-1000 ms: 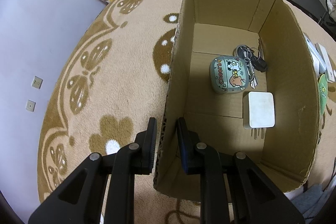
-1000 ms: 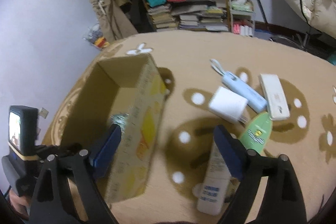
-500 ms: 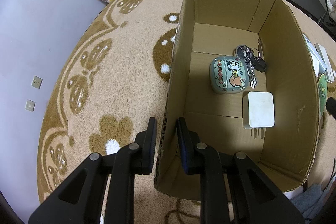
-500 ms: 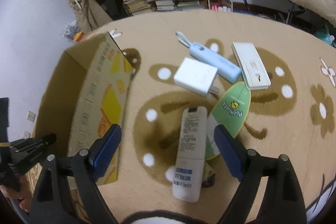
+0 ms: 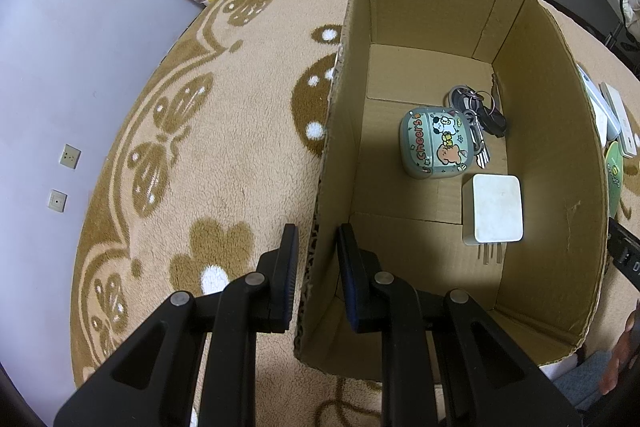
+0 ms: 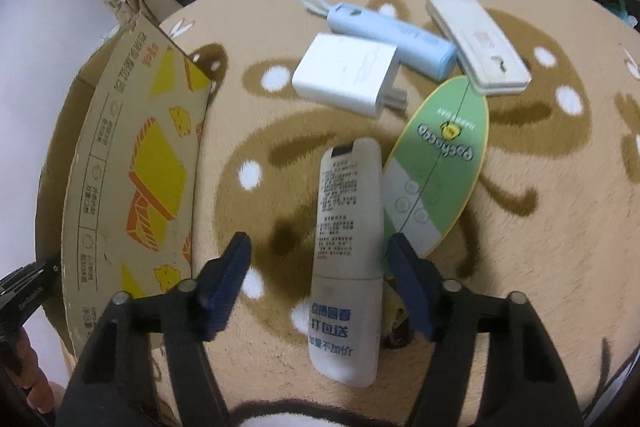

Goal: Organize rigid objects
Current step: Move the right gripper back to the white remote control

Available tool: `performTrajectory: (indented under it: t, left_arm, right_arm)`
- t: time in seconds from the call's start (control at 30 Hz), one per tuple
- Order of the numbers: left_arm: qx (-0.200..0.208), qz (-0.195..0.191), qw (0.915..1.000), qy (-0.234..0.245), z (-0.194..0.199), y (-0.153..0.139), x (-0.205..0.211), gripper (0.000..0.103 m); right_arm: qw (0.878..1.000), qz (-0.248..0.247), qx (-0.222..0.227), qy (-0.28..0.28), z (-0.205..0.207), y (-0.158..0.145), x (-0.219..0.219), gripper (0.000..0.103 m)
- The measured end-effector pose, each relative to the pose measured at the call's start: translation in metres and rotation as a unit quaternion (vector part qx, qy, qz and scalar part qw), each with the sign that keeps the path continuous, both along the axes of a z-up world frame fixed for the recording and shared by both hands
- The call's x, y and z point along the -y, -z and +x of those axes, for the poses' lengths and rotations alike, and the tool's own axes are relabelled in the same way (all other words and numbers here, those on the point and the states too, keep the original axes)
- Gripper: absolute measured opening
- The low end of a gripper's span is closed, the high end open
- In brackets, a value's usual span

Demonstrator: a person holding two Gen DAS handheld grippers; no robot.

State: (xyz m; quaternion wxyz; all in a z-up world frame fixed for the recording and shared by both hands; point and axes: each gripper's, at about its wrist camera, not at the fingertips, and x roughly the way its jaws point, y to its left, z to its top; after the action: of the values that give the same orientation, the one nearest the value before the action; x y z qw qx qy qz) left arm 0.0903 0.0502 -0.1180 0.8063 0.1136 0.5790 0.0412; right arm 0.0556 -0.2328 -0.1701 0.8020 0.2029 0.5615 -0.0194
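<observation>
Box on the rug, its left wall pinched by the left claw, already holds an earbud case, keys and a charger. Right claw is closing around the remote (not yet gripped); four more wait beyond it.

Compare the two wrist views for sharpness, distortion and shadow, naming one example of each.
Left wrist view: sharp throughout; the fisheye bows the brown cardboard box walls; the white square charger inside casts a soft shadow. Right wrist view: slightly motion-blurred, as the print on the long grey-white remote shows; the patterned beige rug curves toward the frame edges, and a dark shadow lies left of the remote.
</observation>
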Motion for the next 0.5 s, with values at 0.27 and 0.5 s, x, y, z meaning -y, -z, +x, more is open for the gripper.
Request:
performTrajectory:
  t: [0.27,0.5]
  left_arm:
    - [0.000,0.005,1.0000,0.002,-0.001,0.002,0.002,0.020]
    - [0.000,0.005,1.0000,0.003,-0.001,0.003,0.002,0.020]
  right_arm:
    - [1.000,0.014,-0.010,0.016,-0.002,0.009,0.012,0.057]
    - [1.000,0.021,-0.004,0.013,-0.004,0.009,0.013,0.045]
